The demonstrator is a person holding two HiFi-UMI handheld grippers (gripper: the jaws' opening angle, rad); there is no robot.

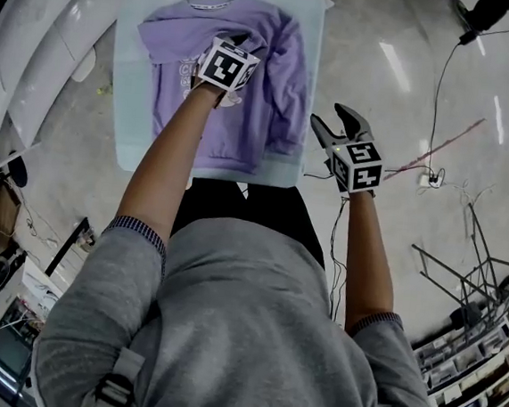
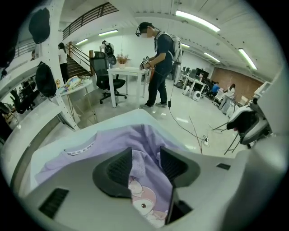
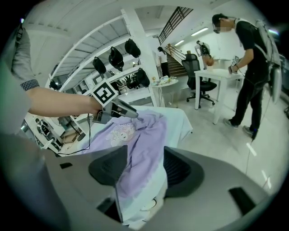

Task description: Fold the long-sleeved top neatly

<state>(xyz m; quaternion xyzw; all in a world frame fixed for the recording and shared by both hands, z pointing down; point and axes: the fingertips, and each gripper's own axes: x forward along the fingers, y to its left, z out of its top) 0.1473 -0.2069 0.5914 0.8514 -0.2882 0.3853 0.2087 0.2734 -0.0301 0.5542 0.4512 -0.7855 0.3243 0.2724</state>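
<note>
top (image 1: 278, 93): soft matt cloth | floor (image 1: 391, 41): glossy, smooth

Lilac long-sleeved top (image 1: 272, 110) lies print-up, partly folded.

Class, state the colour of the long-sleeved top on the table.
The long-sleeved top is lilac purple; it shows best in the head view.

Strip lights (image 2: 197, 20) shine on a glossy floor (image 2: 189, 115) beside a white desk (image 2: 128, 70).
</note>
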